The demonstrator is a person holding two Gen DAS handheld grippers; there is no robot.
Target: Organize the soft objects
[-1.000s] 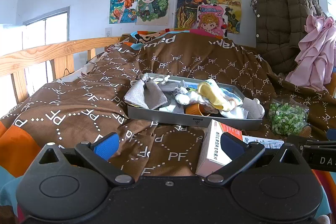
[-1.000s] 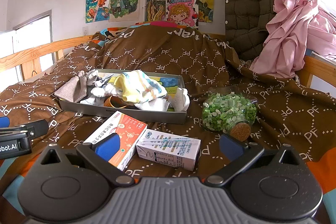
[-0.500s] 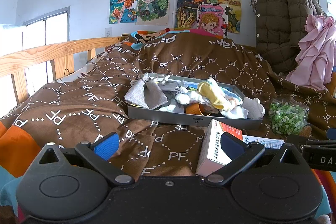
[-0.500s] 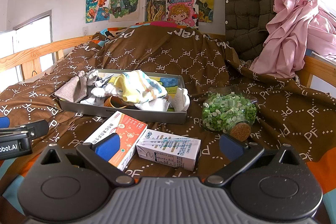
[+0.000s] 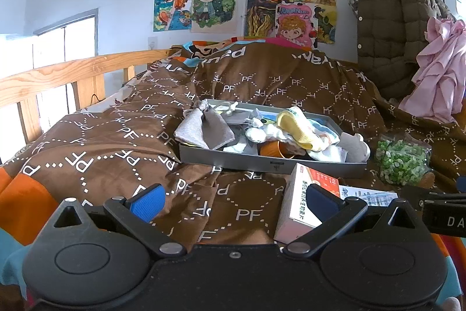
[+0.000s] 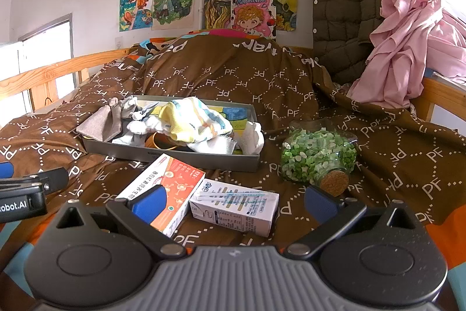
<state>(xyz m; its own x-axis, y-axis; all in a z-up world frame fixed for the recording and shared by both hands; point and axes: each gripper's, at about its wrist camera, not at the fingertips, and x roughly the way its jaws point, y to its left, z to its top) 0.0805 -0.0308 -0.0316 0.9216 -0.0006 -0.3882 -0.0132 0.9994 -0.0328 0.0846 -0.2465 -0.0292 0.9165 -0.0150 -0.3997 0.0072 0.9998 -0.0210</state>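
Observation:
A grey tray (image 5: 262, 163) (image 6: 174, 156) sits on the brown quilt, piled with soft things: a grey drawstring pouch (image 5: 204, 128) (image 6: 100, 123) at its left, a yellow striped sock (image 5: 294, 126) (image 6: 192, 121) in the middle, white cloth (image 6: 252, 137) at its right end, and an orange ring (image 6: 160, 140) underneath. My left gripper (image 5: 234, 198) hovers open over the quilt in front of the tray, empty. Further right, my right gripper (image 6: 233, 201) is also open and empty, above two cartons.
An orange-and-white carton (image 6: 163, 188) (image 5: 308, 200) and a white carton (image 6: 234, 206) lie before the tray. A corked glass jar of green bits (image 6: 319, 155) (image 5: 402, 162) lies to the right. Wooden bed rail (image 5: 58, 77) at left; pink cloth (image 6: 407, 48) and a brown coat (image 6: 349, 5) at back right.

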